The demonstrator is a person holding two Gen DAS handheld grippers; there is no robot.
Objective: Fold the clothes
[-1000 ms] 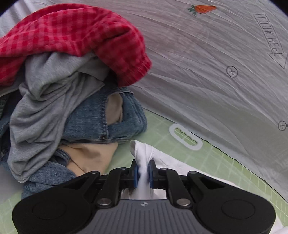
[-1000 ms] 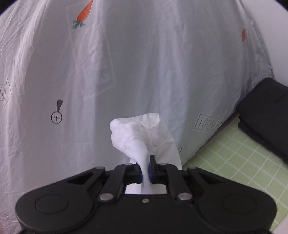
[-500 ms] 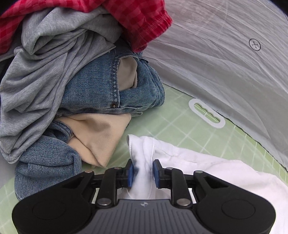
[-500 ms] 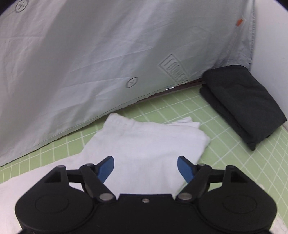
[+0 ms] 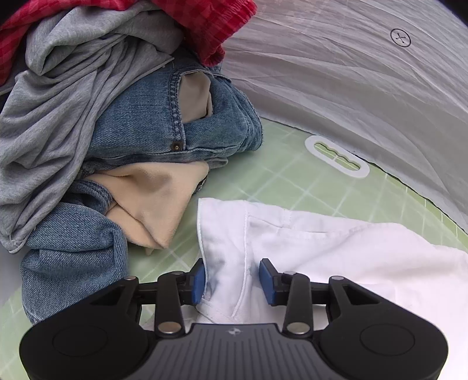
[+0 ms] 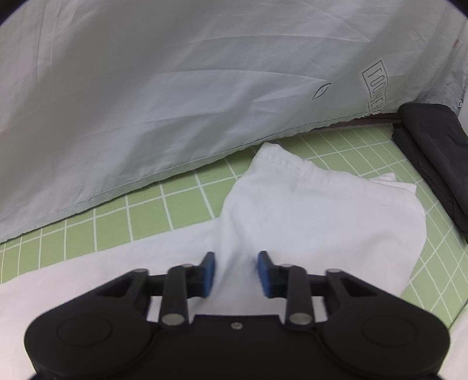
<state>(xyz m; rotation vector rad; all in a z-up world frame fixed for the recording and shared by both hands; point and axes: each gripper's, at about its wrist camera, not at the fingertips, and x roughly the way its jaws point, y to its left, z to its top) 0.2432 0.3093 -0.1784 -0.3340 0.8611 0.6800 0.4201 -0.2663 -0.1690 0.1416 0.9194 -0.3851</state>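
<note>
**White garment flat on the mat, both grippers let go**

My left gripper (image 5: 231, 282) is spread apart over the left end of the white garment (image 5: 336, 251). A ridge of the cloth rises between the blue pads (image 5: 199, 282), with a seam running down it; the left pad looks to be touching the hem, the right pad stands clear of the ridge, so I am pinching nothing.

My right gripper (image 6: 235, 274) is also parted, low over the garment's other end (image 6: 307, 210). The cloth lies between and below the pads, and neither pad presses it.

I take the green grid mat (image 5: 286, 178) as my landmark. The garment lies spread across the mat, its left hem near the pile of unfolded clothes and its right end, folded back on itself, pointing toward a folded black garment (image 6: 433, 155) at the mat's far right edge. The two are near each other but not touching.

The pile sits at the mat's left end: jeans (image 5: 146, 128), a grey top (image 5: 58, 111) draped over them, a red checked piece (image 5: 210, 20) on top, and beige cloth (image 5: 152, 195) poking out beneath. The beige cloth lies just beside the white hem.

A white oval handle cut-out (image 5: 336, 156) marks the mat's far edge. Behind the mat hangs a pale grey sheet (image 6: 175, 87) with printed marks, its lower hem lying on the mat's far edge.
</note>
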